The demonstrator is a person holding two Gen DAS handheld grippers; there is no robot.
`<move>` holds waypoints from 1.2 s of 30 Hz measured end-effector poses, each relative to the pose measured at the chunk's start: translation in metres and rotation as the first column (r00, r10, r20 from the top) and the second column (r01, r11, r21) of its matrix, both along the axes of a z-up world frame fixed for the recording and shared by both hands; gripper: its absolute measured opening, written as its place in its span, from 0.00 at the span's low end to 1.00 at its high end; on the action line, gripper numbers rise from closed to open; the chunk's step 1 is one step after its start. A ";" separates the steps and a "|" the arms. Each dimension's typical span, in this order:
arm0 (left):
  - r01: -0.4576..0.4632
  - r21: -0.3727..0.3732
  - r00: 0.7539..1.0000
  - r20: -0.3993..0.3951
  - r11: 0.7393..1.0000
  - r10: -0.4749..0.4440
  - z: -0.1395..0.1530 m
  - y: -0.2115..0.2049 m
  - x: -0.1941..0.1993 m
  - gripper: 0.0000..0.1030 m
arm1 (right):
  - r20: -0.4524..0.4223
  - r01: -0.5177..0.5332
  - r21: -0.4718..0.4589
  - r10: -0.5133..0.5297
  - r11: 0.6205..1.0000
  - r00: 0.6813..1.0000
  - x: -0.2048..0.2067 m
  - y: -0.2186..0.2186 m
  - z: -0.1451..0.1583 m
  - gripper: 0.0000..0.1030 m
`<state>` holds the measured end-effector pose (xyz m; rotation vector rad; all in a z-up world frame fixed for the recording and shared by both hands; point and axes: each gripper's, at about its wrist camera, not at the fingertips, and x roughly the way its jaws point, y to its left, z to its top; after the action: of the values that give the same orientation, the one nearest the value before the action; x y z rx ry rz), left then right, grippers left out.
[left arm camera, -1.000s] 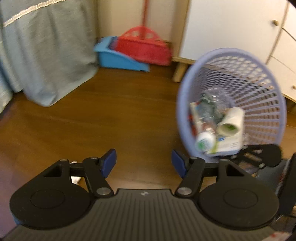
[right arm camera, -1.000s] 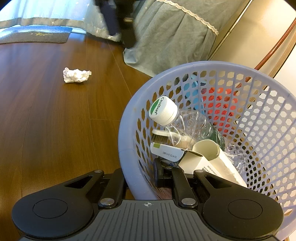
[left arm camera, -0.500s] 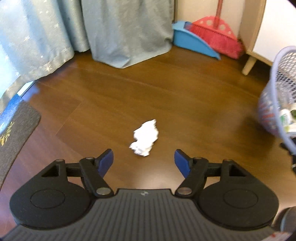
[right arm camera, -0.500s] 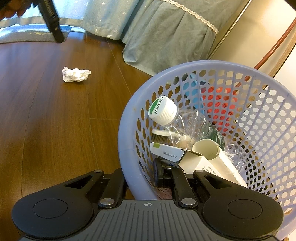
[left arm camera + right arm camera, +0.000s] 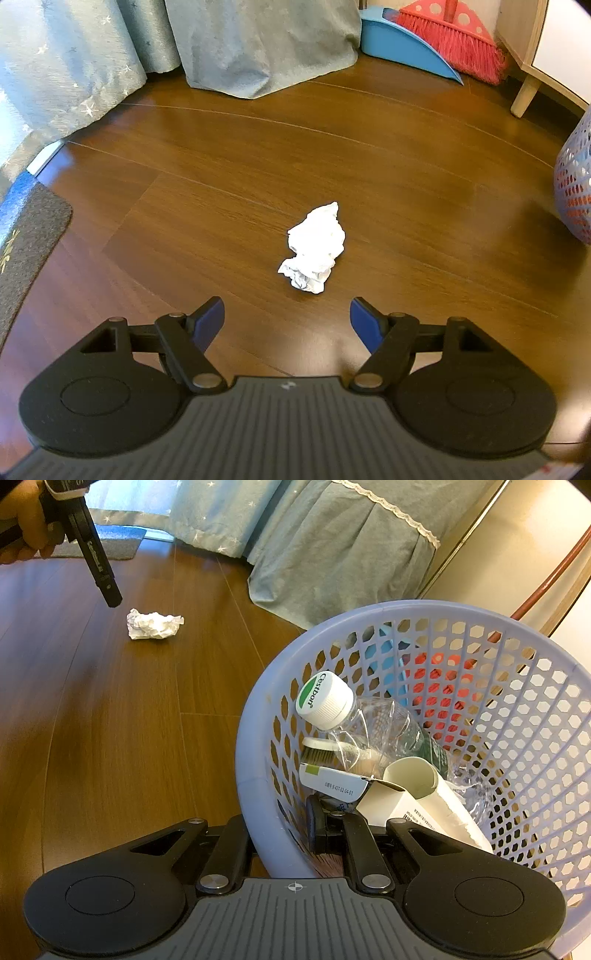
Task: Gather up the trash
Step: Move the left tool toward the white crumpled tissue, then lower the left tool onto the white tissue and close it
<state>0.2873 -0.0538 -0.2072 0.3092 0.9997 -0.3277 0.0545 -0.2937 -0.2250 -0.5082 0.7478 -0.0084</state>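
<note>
While the right gripper [image 5: 280, 830] clamps the lavender basket's [image 5: 251, 760] rim, the left gripper [image 5: 287, 321] hovers wide open and empty. Crumpled tissue [image 5: 314, 247] lies on the wooden floor [image 5: 406, 177], well apart from the basket, just ahead of the blue fingertips [image 5: 208, 319].

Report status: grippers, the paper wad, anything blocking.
Left gripper open, above the floor, lined up on crumpled paper wad. Right gripper clamped on laundry-style basket rim. Wad lies alone on bare floor; nothing in the way.
</note>
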 end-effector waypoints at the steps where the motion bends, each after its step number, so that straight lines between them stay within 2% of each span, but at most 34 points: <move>1: 0.004 0.001 1.000 0.000 1.000 -0.004 -0.002 -0.001 0.001 0.69 | 0.000 0.000 -0.001 0.000 1.000 1.000 0.000 0.000 0.000 0.08; 25: 0.072 -0.007 0.997 0.012 0.997 -0.072 -0.042 -0.016 0.036 0.68 | -0.002 -0.011 -0.004 0.010 1.000 1.000 -0.006 0.000 0.002 0.07; 36: 0.065 -0.020 0.998 -0.025 0.998 -0.065 -0.054 -0.033 0.053 0.49 | 0.000 -0.011 0.002 0.011 1.000 1.000 -0.005 0.001 0.002 0.07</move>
<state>0.3398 -0.0869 -0.2609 0.3209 1.0127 -0.4009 0.0497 -0.2931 -0.2226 -0.5104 0.7452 0.0032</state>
